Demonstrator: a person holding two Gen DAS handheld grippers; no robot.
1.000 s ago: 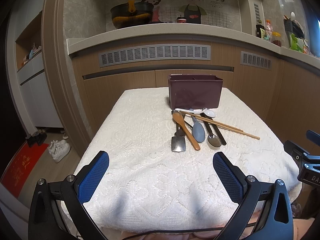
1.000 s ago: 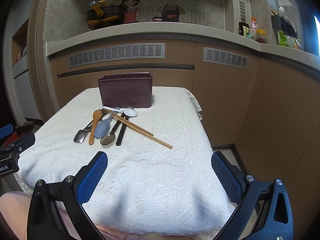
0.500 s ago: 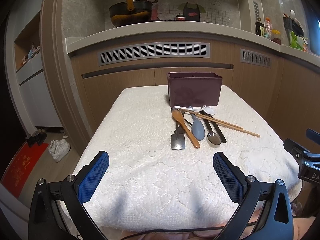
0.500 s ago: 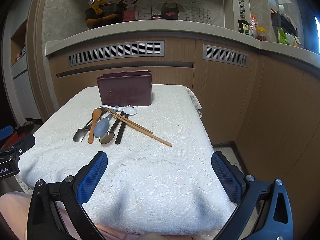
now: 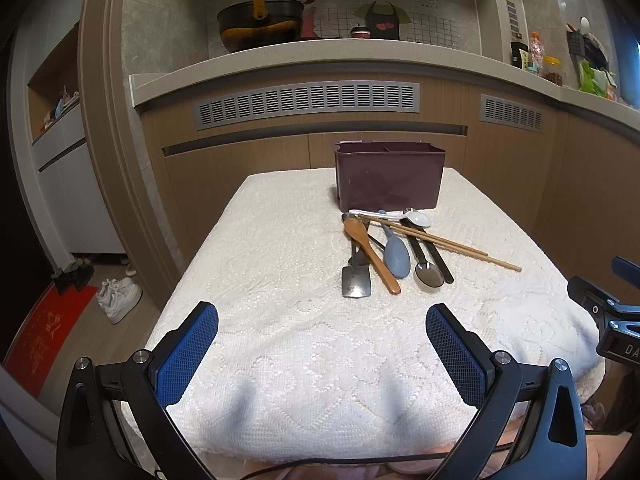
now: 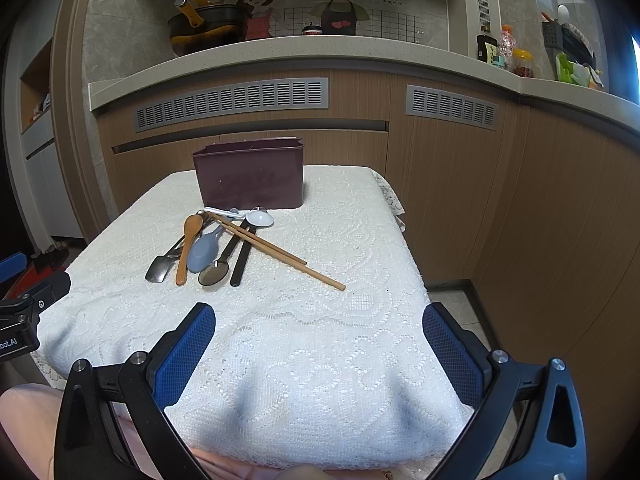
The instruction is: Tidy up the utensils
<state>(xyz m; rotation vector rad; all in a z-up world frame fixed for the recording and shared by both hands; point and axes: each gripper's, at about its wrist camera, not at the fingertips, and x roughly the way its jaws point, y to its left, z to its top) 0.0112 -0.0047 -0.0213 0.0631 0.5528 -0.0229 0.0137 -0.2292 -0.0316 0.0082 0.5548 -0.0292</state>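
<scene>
A dark purple utensil holder (image 5: 390, 178) (image 6: 252, 180) stands at the far side of a small table under a white lace cloth (image 5: 280, 264) (image 6: 352, 248). In front of it lies a pile of utensils: a wooden spoon (image 5: 370, 252) (image 6: 188, 246), a grey-blue spoon (image 5: 396, 254) (image 6: 204, 252), a metal spoon (image 5: 428, 272) (image 6: 214, 272), a small metal spatula (image 5: 355, 280) (image 6: 158, 270), a white spoon (image 5: 418, 219) (image 6: 260, 218) and wooden chopsticks (image 5: 448, 242) (image 6: 288, 256). My left gripper (image 5: 322, 338) and right gripper (image 6: 318, 338) are both open and empty, near the table's front edge, well short of the pile.
Wooden kitchen cabinets (image 5: 248, 168) and a countertop (image 5: 320, 56) stand behind the table, a wall of cabinets (image 6: 520, 200) to its right. White shoes (image 5: 120, 296) and a red mat (image 5: 44, 328) lie on the floor at the left.
Both views have drifted very slightly; the utensils and the holder have not moved. Both grippers stay open and empty.
</scene>
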